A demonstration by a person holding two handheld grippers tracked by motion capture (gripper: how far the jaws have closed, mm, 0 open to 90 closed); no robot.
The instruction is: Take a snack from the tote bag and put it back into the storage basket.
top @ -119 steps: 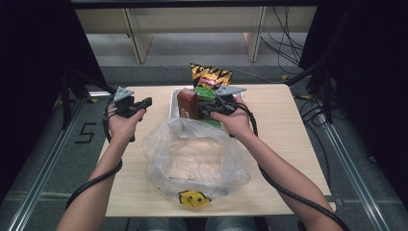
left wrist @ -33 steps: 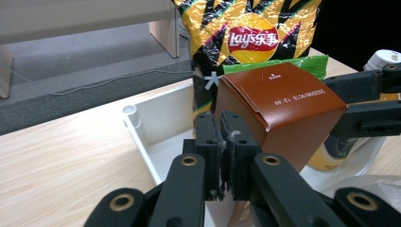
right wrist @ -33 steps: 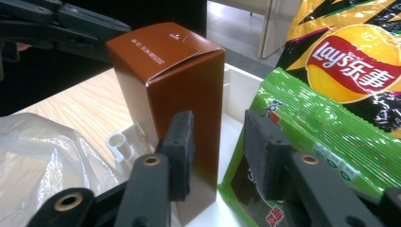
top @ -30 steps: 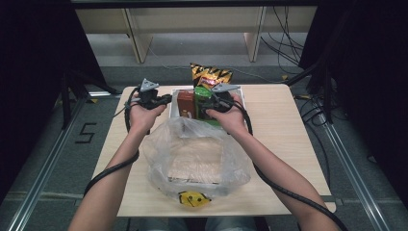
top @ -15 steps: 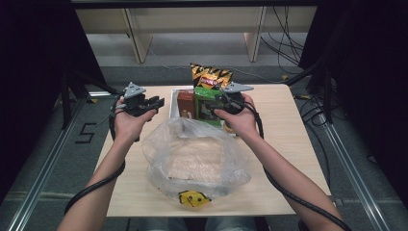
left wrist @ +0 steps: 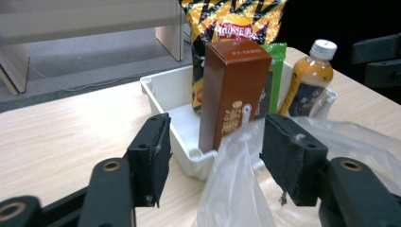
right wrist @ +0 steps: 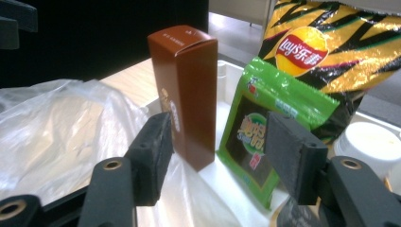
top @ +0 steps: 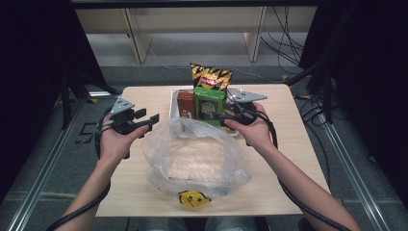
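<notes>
We hold left gripper [top: 146, 120] mid-left, right gripper [top: 226, 118] centre — both jaws apart, flanking plastic bag [top: 192, 159] rim.

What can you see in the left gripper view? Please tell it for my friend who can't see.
The left gripper stands open, its two black jaws either side of a clear plastic bag's rim. Behind, a white tray on the wooden table holds a brown box, chips bag, green packet and bottle.
</notes>
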